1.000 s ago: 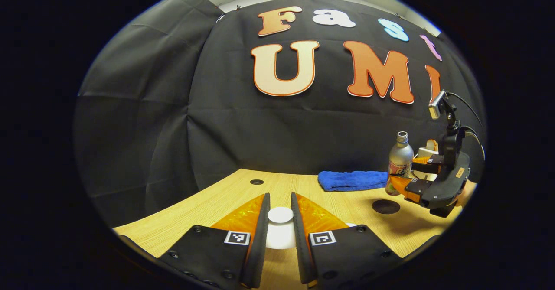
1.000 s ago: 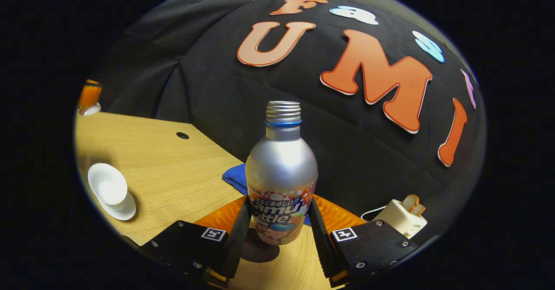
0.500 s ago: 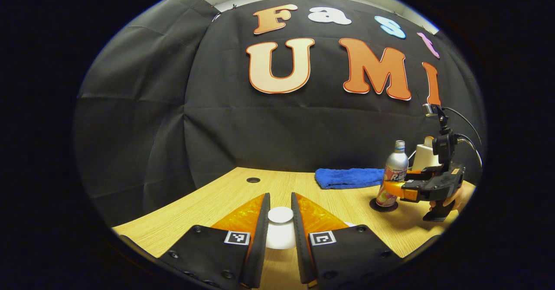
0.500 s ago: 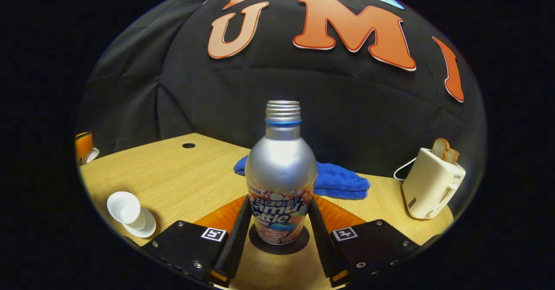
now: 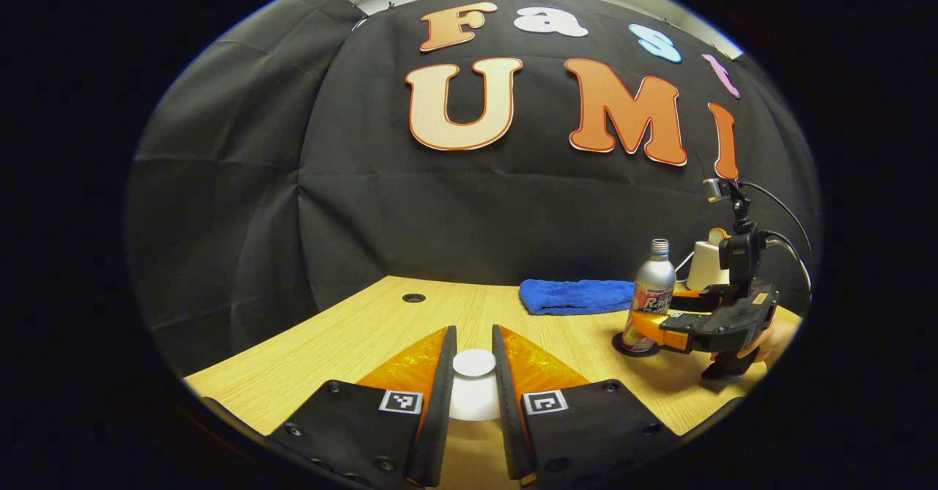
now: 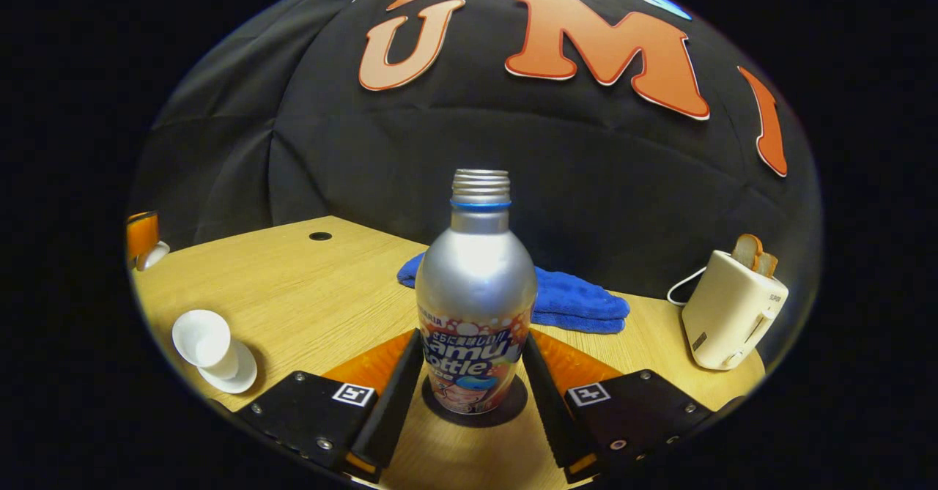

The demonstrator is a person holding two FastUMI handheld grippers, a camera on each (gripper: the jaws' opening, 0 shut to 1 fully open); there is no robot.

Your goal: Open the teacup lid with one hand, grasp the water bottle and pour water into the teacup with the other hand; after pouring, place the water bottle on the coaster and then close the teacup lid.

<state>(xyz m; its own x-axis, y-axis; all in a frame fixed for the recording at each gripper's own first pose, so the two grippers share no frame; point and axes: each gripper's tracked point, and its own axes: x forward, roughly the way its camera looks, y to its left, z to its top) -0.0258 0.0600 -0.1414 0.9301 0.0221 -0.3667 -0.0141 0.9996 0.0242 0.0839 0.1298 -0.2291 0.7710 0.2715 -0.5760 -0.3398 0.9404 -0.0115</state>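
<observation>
On the coaster (image 6: pixel 475 402), the water bottle (image 6: pixel 476 292) stands upright between the right gripper's (image 6: pixel 475 395) fingers. They sit at either side of the bottle's lower body, but whether they press it or have just let go I cannot tell. Judging by that, the bottle is set down, and the work left is closing the teacup.

The left gripper (image 5: pixel 474 395) carries that step: its fingers are drawn narrow around the white lid (image 5: pixel 474 364), holding it by the knob. In the right gripper view the open teacup (image 6: pixel 204 340) stands on its saucer (image 6: pixel 233 376), well to the left of the coaster, with the left gripper's fingertip (image 6: pixel 141 234) farther left and beyond it. So the lid-holding hand is the nearer one, and the cup probably lies below and short of the lid. A blue cloth (image 6: pixel 571 299) lies behind the coaster; a toaster (image 6: pixel 729 318) stands to its right.
</observation>
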